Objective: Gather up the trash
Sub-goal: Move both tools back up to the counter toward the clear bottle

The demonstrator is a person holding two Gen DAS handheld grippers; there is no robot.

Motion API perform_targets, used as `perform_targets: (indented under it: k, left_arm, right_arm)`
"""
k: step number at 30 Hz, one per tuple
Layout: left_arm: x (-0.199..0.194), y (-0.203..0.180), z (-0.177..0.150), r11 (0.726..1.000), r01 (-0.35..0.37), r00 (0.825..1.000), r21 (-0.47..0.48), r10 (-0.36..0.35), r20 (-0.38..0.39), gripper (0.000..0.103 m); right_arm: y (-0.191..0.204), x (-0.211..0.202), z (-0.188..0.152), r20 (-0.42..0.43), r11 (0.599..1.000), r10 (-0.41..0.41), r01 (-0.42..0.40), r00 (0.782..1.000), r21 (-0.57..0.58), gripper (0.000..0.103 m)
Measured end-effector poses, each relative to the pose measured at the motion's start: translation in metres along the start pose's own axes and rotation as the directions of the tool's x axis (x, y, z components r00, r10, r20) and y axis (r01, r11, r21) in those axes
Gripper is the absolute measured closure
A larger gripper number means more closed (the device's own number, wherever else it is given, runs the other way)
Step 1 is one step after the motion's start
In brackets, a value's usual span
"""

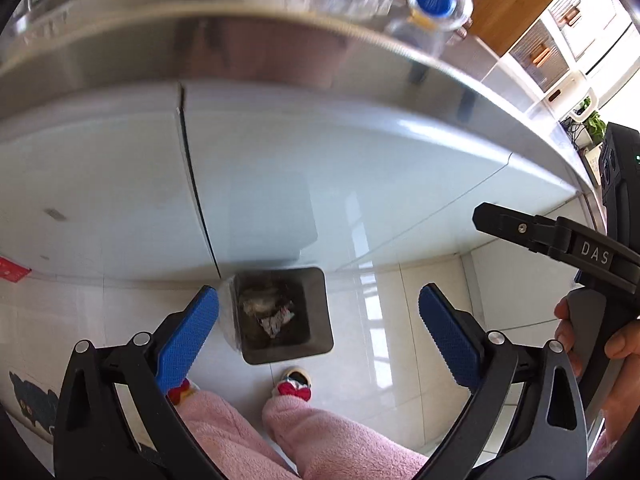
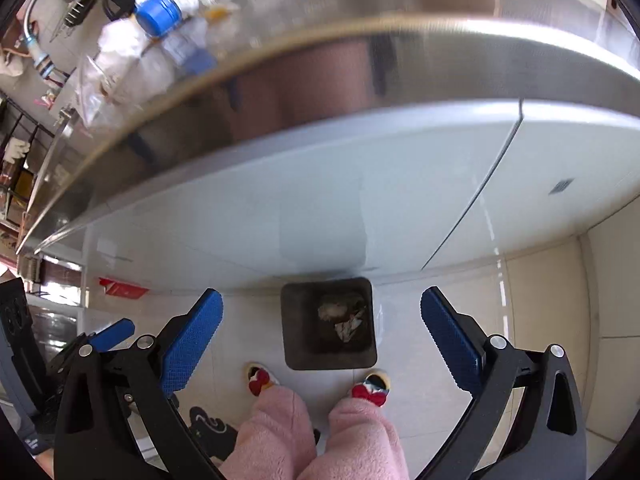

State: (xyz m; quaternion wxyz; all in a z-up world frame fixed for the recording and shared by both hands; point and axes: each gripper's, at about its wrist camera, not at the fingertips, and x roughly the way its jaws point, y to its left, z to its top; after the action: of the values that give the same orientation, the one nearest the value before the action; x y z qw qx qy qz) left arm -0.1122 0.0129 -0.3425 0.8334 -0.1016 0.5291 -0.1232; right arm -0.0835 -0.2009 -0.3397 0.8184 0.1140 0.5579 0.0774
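Both grippers are held above a dark square trash bin (image 1: 286,316) standing on the pale tiled floor against the base of a white cabinet (image 1: 320,168). The left gripper (image 1: 319,322) has its blue-padded jaws spread wide with nothing between them; the right gripper (image 2: 322,326) likewise stands wide and empty. Crumpled paper trash (image 2: 345,318) lies inside the bin. A person's pink fleece trouser legs (image 2: 312,436) and slippers with red bows (image 2: 260,382) stand just near of the bin. On the steel counter (image 1: 280,52) above, blurred, sits a blue-capped bottle (image 1: 434,0) among clear wrappers.
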Motion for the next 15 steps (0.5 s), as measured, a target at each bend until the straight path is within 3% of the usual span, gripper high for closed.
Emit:
perform_targets:
  k: [7, 15]
  left_arm:
    - [-0.079, 0.000, 0.042, 1.000, -0.016, 0.987, -0.023, 0.019, 0.162, 0.008]
    - [-0.114, 0.000, 0.100, 0.998, -0.057, 0.968, 0.035, 0.046, 0.245, 0.009]
  right_arm:
    - [0.012, -0.074, 0.037, 0.126, 0.997, 0.074, -0.077, 0.989, 0.024, 0.003]
    - [0.032, -0.097, 0.079, 0.186, 0.999, 0.048, -0.050, 0.981, 0.008, 0.003]
